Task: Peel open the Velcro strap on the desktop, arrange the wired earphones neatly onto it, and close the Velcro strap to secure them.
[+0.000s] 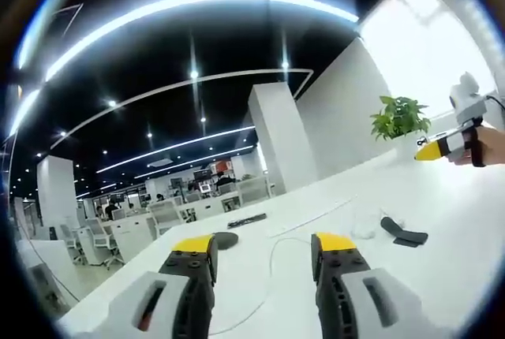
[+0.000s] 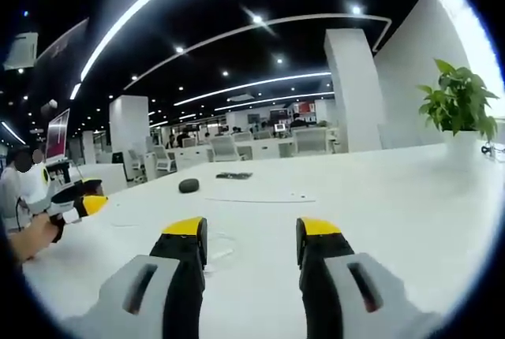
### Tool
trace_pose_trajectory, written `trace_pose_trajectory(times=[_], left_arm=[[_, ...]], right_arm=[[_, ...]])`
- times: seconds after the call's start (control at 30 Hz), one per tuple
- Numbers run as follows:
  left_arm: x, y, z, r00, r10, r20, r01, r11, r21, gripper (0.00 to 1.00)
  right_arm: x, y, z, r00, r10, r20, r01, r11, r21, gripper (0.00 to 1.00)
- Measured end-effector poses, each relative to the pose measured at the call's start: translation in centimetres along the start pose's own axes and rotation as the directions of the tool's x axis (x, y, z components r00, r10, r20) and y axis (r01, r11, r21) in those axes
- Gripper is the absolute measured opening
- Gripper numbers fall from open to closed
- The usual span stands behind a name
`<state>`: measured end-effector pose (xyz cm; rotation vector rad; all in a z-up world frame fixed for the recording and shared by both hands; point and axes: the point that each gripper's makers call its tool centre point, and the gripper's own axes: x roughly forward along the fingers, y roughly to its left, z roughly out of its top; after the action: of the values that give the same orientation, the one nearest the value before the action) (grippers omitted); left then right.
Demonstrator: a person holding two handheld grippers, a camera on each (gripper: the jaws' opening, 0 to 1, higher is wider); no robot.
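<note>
In the left gripper view my left gripper hovers over the white desk, open, with nothing between its yellow-tipped jaws. A dark Velcro strap lies on the desk to the right, beyond the jaws. The thin white earphone cable trails across the desk between and past the jaws. My right gripper is held up at the far right by a hand. In the right gripper view my right gripper is open and empty above the desk, with a faint white cable near its left jaw. The left gripper enters from the left.
A black round object and a dark flat item lie farther back on the desk. A potted plant stands at the right end. Office desks and chairs lie beyond the desk's edge.
</note>
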<state>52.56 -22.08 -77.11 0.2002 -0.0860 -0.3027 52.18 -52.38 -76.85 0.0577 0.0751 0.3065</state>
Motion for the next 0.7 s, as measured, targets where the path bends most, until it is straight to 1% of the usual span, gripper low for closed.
trace_pose_trajectory(times=[0.23, 0.7], left_arm=[[0.04, -0.16, -0.19, 1.000, -0.007, -0.010, 0.007, 1.000, -0.001, 0.51], [-0.04, -0.20, -0.06, 1.000, -0.008, -0.007, 0.008, 1.000, -0.003, 0.51]], right_arm=[[-0.01, 0.10, -0.13, 1.000, 0.002, -0.003, -0.002, 1.000, -0.002, 0.47], [-0.02, 0.14, -0.24, 1.000, 0.003, -0.007, -0.003, 1.000, 0.003, 0.47]])
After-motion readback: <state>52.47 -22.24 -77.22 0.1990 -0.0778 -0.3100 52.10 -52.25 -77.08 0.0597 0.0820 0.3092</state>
